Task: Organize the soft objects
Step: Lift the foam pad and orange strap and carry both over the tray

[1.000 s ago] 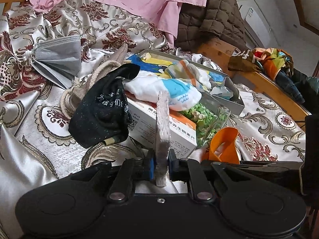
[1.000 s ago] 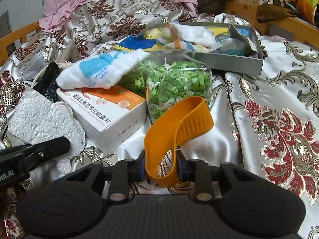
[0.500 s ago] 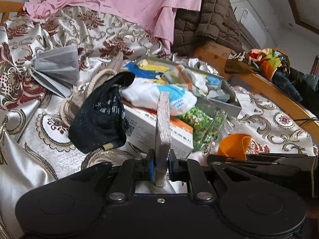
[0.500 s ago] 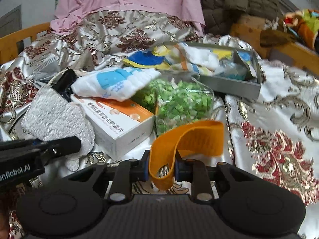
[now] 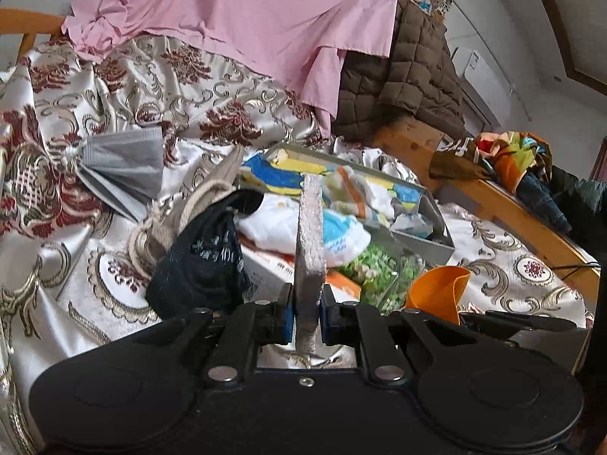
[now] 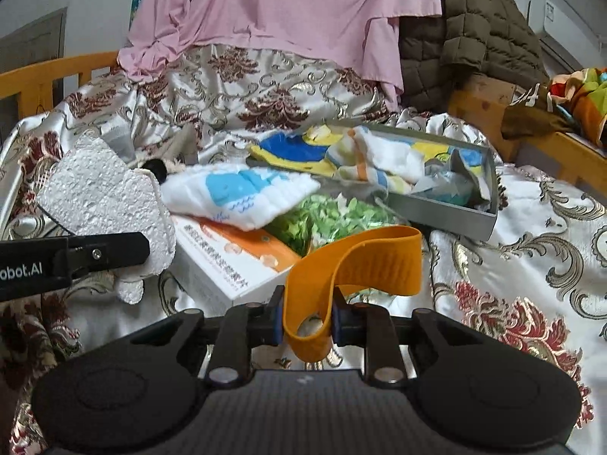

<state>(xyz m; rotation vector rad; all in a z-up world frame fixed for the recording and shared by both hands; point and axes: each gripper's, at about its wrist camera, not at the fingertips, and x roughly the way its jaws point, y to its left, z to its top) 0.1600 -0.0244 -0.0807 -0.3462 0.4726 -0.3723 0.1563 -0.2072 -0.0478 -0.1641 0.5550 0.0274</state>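
Jaws clamped: my left gripper [image 5: 306, 316] holds a grey sponge [image 5: 309, 250], right gripper [image 6: 306, 320] an orange silicone band [image 6: 353, 265]; neither has reached the grey tray [image 6: 451, 214], part-filled with cloths.

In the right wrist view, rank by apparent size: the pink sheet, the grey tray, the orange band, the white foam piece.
1. pink sheet
2. grey tray
3. white foam piece and orange band: look alike in size, and the band sits nearest the camera, so I leave them unranked.

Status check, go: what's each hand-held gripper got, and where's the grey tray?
Left hand-held gripper shut on grey sponge. Right hand-held gripper shut on orange band. Grey tray ahead, already holding cloths. White box and bag of green bits between.
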